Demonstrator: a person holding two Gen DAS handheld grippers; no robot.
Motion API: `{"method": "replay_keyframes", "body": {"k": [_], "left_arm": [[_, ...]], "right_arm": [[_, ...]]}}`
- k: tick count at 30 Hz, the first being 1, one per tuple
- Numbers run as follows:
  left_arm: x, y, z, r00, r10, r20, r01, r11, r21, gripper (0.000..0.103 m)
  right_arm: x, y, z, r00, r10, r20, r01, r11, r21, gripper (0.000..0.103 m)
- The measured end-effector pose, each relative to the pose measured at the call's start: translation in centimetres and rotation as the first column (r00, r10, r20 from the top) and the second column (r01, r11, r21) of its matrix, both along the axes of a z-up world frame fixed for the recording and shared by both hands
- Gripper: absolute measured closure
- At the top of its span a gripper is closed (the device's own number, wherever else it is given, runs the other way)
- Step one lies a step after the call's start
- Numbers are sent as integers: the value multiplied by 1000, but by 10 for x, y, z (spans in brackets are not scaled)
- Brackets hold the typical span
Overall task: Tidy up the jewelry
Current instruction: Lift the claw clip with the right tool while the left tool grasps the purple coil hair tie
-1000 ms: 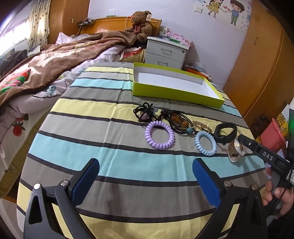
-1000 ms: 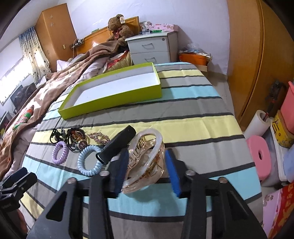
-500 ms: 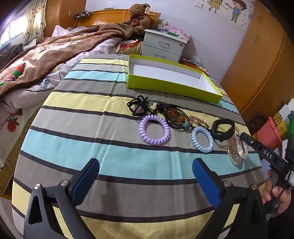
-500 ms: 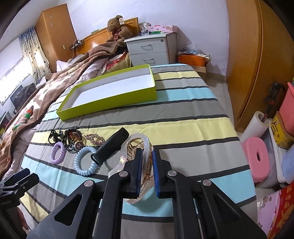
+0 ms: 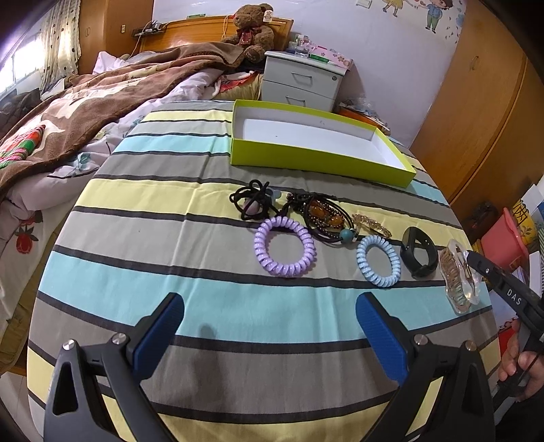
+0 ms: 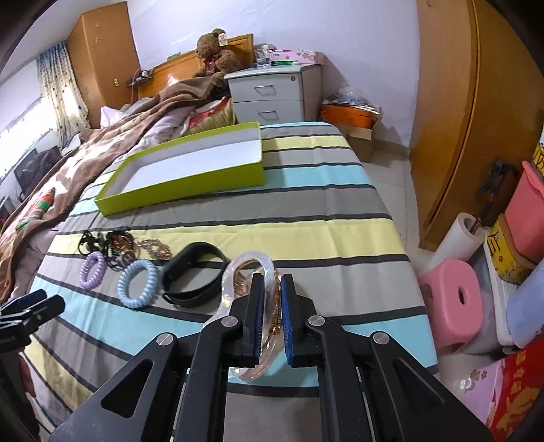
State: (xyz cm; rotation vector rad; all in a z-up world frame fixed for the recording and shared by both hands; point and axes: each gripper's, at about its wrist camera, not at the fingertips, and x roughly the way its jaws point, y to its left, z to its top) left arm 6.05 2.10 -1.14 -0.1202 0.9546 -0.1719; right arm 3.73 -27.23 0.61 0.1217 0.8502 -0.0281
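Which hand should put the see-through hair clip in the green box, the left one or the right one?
The right one. The right gripper is already shut on the clear hair clip, so it probably only needs to carry it to the green box. The left gripper is open, holding nothing.

Bedroom clutter around the striped cloth (image 5: 190, 278).
Ahead of both grippers, far end: teddy bear (image 5: 253, 27) on the headboard, grey nightstand (image 6: 275, 93) beside it. Brown blanket (image 5: 102, 102) ahead-left of the left gripper. Right of the right gripper: pink stool (image 6: 454, 299), paper roll (image 6: 457, 239), pink bin (image 6: 525, 217), wooden wardrobe (image 6: 476, 102).
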Motion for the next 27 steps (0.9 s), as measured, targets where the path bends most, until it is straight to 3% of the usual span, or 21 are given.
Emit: {"method": "replay_keyframes", "body": {"k": [1,8,14,16,22,27], "left_arm": [[0,-1,0,1000,-2,2,2,1000,1,1],[2,-3,-1,1000,3,-4,-3,1000,12,1],[4,-2,-3,1000,8,-20,-8,1000,17,1],[5,-3,-3,1000,5,-23,-5,1000,17,1],[8,-7,-1,1000,7,-18,-6,999,46,1],[25,1,-6,998,55,-40,-54,998,29,10]], "right_arm": [[0,0,-1,1000,2,-8,-2,1000,-2,87],[1,-2,-11,997,9,-73,-10,1000,-18,80],[3,-3,-16,996,8,-85,-9,1000,-2,80],[1,-2,-15,997,15,-74,-15,1000,-3,89],[-4,-7,-10,999,9,-46,-9,1000,5,90],[-9,-8,0,1000,17,-9,-17,1000,19,90]]}}
